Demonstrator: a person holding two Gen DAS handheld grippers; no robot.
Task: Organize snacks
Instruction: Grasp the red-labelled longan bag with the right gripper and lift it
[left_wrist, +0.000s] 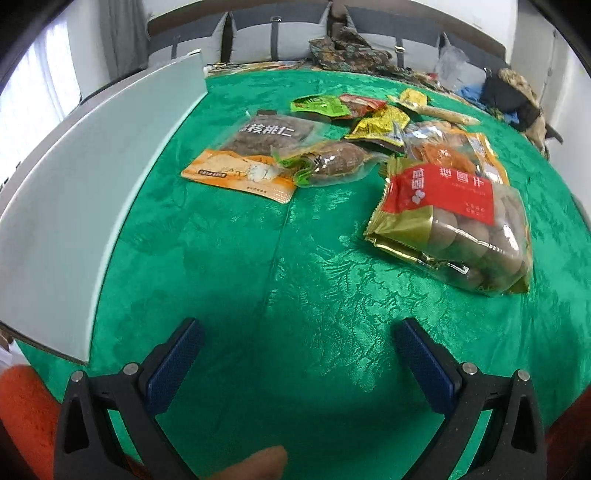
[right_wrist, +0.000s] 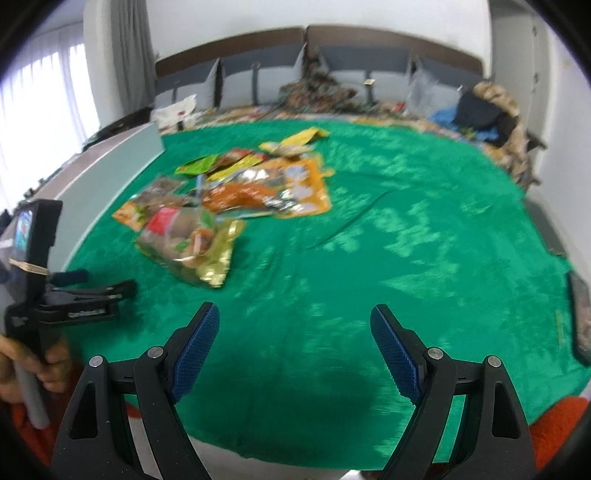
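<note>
Both grippers spread wide, empty; left gripper (left_wrist: 299, 354) nearer, red-labelled snack bag (left_wrist: 454, 221) lying ahead-right, right gripper (right_wrist: 295, 332) farther back

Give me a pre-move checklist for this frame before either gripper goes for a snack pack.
1. Left gripper open, holding nothing: ok.
2. Right gripper open, holding nothing: ok.
3. Bare green cloth between the left gripper and the snacks: ok.
4. Nearest target, red-label gold bag, lies unobstructed on top: ok.
5. Walnut pouch free to lift: not ok, a clear pack overlaps it.
6. Destination, white box, has room inside: cannot tell.
</note>
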